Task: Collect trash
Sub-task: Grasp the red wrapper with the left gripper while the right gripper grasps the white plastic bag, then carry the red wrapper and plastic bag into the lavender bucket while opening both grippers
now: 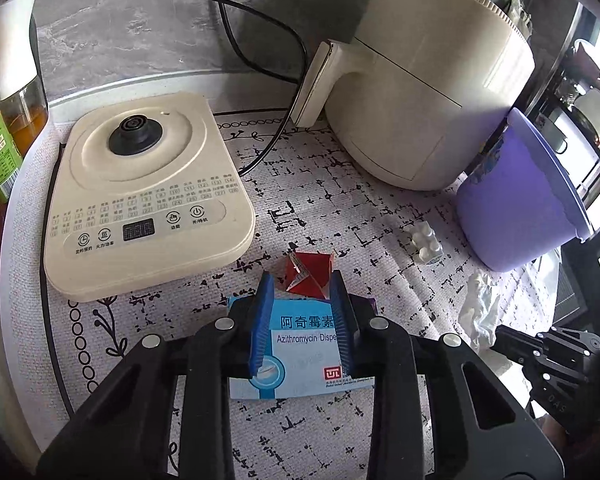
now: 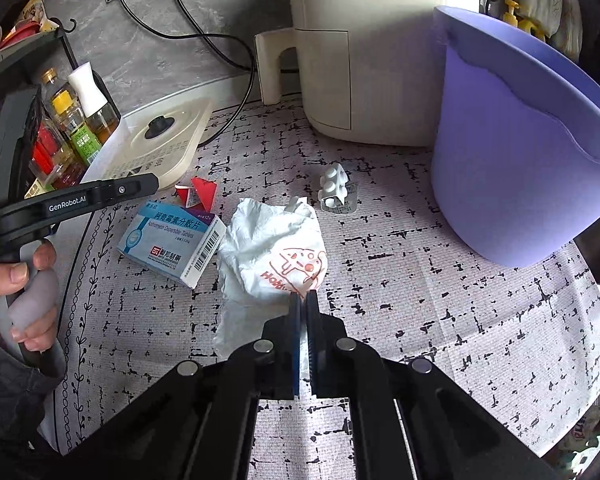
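our left tongs (image 1: 300,320) stand open about as wide as the medicine box (image 1: 300,344) that lies flat on the desk (image 1: 380,240) beneath them, one blue finger over each side of it, so a squeeze would take it across its narrow width; from the left wrist view we cannot tell whether the pads touch the card yet, so we judge it not gripped. just beyond the left tips sits a red folded scrap (image 1: 310,272), and further ahead to the right a blister strip of white pills (image 1: 427,245). our right tongs (image 2: 303,300) are drawn together with hardly a gap, their tips at the near edge of the crumpled white wrapper (image 2: 272,248); they seem pinched on a fold of it, though the paper between the pads is hidden. the wrapper lies just left of and ahead of the right tips, its left side against the box. the purple bin (image 2: 532,152) stands ahead and to the right of the right tongs, mouth tilted toward us, which we take as the reason the trash is gathered close to it: each piece needs only a short carry. the kettle base (image 1: 148,200) and the air fryer (image 1: 420,80) beyond are appliances, not trash, and we would steer clear of their cords.
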Demonstrator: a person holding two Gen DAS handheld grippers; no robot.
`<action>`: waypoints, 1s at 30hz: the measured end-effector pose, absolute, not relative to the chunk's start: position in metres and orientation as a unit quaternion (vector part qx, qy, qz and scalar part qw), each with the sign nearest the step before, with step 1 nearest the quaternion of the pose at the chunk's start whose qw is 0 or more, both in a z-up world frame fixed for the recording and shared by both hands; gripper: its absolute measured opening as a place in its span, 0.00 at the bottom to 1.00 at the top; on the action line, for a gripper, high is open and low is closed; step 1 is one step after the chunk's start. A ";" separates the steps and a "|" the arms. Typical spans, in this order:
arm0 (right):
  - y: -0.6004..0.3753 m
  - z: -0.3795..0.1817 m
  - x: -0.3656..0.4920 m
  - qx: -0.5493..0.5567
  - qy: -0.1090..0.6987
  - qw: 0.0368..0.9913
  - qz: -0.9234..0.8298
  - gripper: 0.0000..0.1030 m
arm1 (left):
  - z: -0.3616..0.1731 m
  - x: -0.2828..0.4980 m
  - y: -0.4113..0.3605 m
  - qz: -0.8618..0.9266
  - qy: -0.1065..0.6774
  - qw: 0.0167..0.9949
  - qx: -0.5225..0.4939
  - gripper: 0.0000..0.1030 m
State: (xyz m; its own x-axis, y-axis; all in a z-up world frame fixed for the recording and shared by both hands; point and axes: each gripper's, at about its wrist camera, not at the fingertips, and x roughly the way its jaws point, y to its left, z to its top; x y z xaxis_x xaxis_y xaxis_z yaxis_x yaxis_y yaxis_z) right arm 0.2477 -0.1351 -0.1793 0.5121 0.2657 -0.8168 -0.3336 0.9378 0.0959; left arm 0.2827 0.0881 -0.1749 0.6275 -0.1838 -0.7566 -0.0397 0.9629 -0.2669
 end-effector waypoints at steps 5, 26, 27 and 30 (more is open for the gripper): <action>-0.152 -0.178 0.254 -0.026 0.465 0.871 0.158 0.04 | -0.188 0.303 0.085 -0.034 0.446 0.886 -0.118 0.23; -0.143 -0.088 0.255 -0.056 0.355 0.889 0.282 0.04 | -0.099 0.267 0.055 0.032 0.370 0.919 -0.136 0.04; -0.145 -0.081 0.256 -0.054 0.348 0.891 0.287 0.04 | -0.091 0.263 0.052 0.037 0.362 0.922 -0.134 0.04; -0.156 -0.059 0.262 -0.041 0.332 0.892 0.305 0.04 | -0.067 0.249 0.043 0.052 0.336 0.931 -0.133 0.04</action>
